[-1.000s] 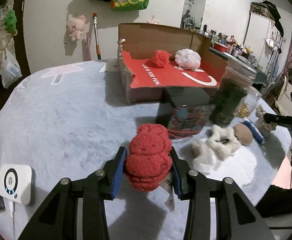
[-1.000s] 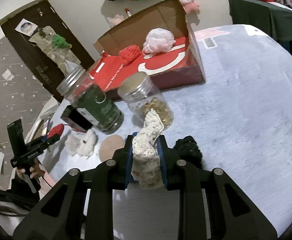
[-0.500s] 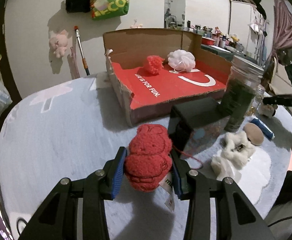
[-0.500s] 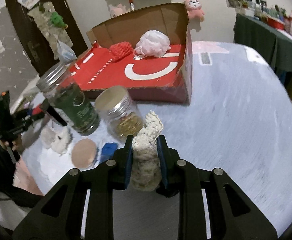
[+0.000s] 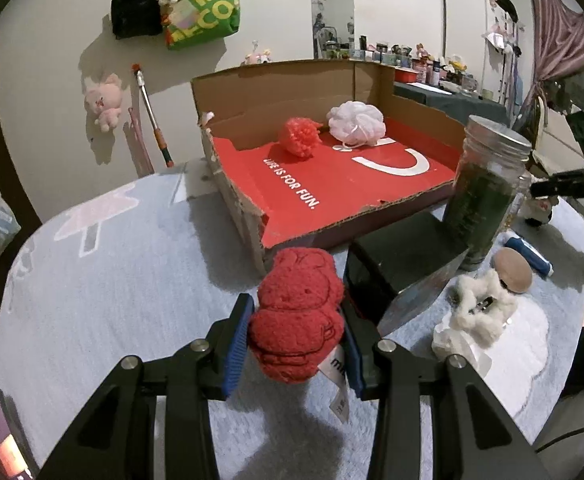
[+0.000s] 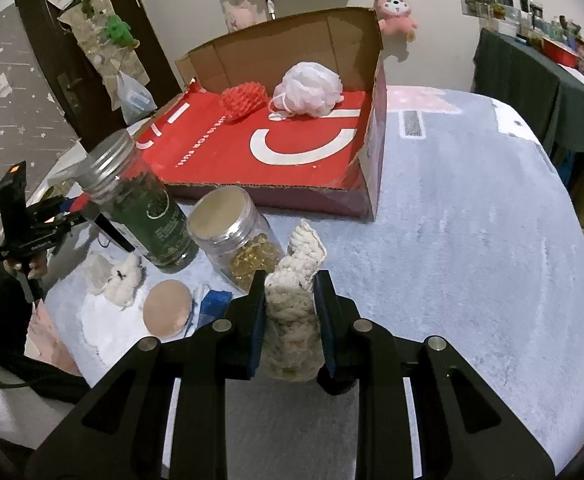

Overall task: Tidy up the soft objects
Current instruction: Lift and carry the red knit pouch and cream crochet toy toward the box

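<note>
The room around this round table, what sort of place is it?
Most likely a lived-in home room: plush toys and a green tote bag hang on the wall, and a side table is crowded with bottles and knick-knacks.

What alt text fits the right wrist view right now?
The right gripper holds a cream knitted toy between its fingers above a grey table. Ahead lies an open red cardboard box containing a white mesh pouf and a red pompom, with two jars nearby.
</note>
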`<state>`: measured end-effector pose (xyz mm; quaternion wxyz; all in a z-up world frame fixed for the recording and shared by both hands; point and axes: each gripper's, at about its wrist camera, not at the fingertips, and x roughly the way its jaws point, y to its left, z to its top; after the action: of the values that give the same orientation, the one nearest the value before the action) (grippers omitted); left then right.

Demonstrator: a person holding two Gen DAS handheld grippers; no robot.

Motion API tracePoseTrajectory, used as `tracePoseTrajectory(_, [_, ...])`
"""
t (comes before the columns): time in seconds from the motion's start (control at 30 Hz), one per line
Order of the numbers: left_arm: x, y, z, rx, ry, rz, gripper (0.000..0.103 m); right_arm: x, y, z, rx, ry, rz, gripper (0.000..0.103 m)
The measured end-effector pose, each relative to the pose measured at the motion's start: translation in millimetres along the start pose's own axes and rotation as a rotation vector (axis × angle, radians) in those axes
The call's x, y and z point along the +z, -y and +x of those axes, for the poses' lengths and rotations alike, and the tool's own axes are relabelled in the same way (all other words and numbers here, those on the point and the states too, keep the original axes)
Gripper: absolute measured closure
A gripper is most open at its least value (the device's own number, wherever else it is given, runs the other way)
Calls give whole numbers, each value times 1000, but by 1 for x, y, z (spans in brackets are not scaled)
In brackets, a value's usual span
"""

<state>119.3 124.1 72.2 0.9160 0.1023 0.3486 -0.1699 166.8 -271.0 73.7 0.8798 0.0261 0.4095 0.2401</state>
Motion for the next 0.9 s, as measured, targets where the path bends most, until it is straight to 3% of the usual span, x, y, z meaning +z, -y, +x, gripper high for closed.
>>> tracePoseTrajectory(0.5, [13, 0, -2, 6, 13, 52, 60, 14, -7, -17, 53, -3, -9, 81])
tracePoseTrajectory(0.77, [33, 0, 2, 3, 17, 121, 60, 33, -15, -2, -48, -31, -127, 81])
tracePoseTrajectory(0.9, [57, -1, 3, 0, 40, 151, 60, 61, -17, 5, -46, -14, -162, 81])
